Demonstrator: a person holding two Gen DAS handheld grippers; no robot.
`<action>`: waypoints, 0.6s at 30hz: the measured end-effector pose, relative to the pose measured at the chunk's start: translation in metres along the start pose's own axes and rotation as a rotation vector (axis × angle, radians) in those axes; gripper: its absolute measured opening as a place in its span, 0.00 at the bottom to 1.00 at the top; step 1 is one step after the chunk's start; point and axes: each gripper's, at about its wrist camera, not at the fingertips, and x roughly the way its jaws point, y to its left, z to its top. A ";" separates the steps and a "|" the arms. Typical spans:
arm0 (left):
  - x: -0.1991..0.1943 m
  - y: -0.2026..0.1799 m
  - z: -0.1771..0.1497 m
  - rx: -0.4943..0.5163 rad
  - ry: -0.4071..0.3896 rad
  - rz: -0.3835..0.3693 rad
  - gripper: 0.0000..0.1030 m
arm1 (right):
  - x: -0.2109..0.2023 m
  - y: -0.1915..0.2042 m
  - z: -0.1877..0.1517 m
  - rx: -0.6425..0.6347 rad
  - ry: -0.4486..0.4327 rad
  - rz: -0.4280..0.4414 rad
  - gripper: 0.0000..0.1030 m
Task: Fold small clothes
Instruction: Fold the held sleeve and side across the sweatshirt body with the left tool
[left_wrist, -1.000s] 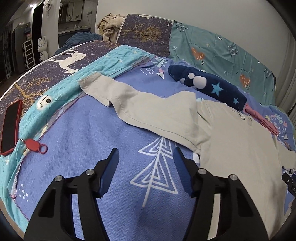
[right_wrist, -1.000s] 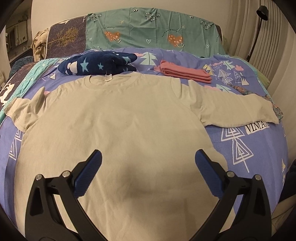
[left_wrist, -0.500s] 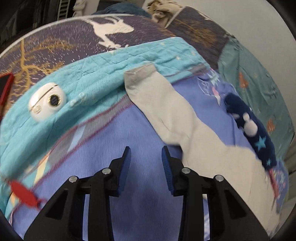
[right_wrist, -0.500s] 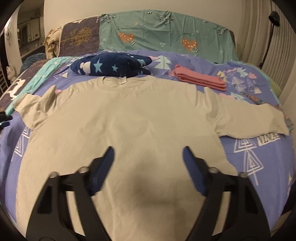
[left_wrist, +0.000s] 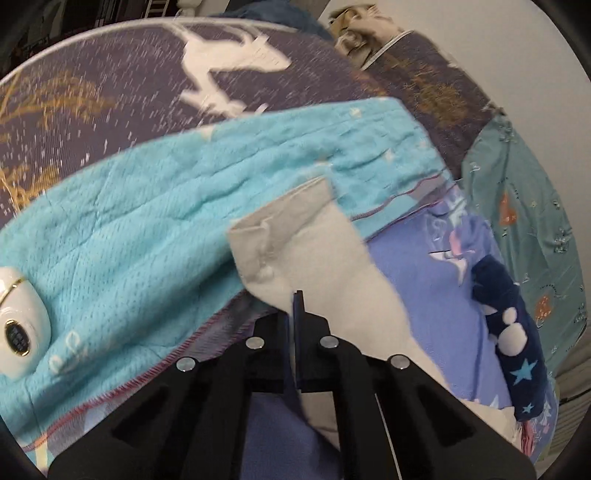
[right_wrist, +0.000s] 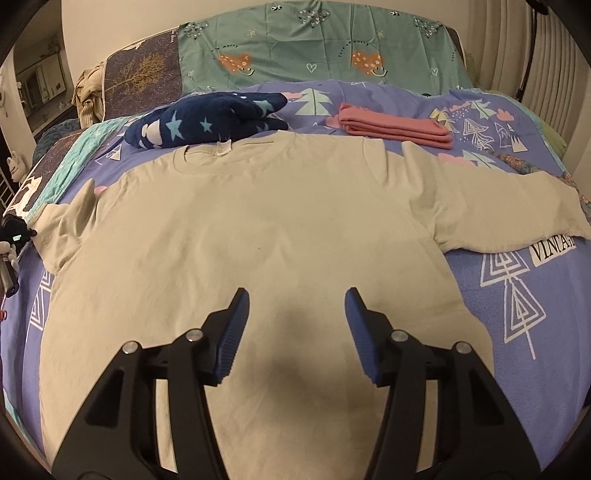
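A beige long-sleeved shirt (right_wrist: 258, 236) lies flat, front down the bed, on the purple patterned bedspread (right_wrist: 524, 295). Its left sleeve (left_wrist: 317, 254) runs out onto a turquoise blanket (left_wrist: 147, 229). My left gripper (left_wrist: 295, 299) is shut on the edge of this sleeve, a little below the cuff. My right gripper (right_wrist: 295, 325) is open and empty, hovering over the lower middle of the shirt's body. The right sleeve (right_wrist: 509, 210) lies stretched out to the right.
A navy star-patterned garment (right_wrist: 207, 122) and a folded pink garment (right_wrist: 395, 127) lie beyond the collar. A white round device (left_wrist: 18, 325) rests on the turquoise blanket at the left. Teal pillows (right_wrist: 325, 48) line the headboard. A curtain (right_wrist: 546, 62) hangs at the right.
My left gripper moved forward to the sleeve and closed on it. My right gripper narrowed its opening and stayed over the shirt's body.
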 end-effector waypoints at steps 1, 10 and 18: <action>-0.012 -0.014 -0.002 0.046 -0.029 -0.016 0.01 | 0.000 0.000 0.001 -0.003 -0.002 0.000 0.54; -0.177 -0.217 -0.106 0.566 -0.237 -0.407 0.01 | -0.007 -0.007 0.007 0.021 -0.042 0.035 0.57; -0.186 -0.335 -0.305 1.003 -0.100 -0.590 0.40 | -0.019 -0.047 -0.004 0.116 -0.028 0.018 0.58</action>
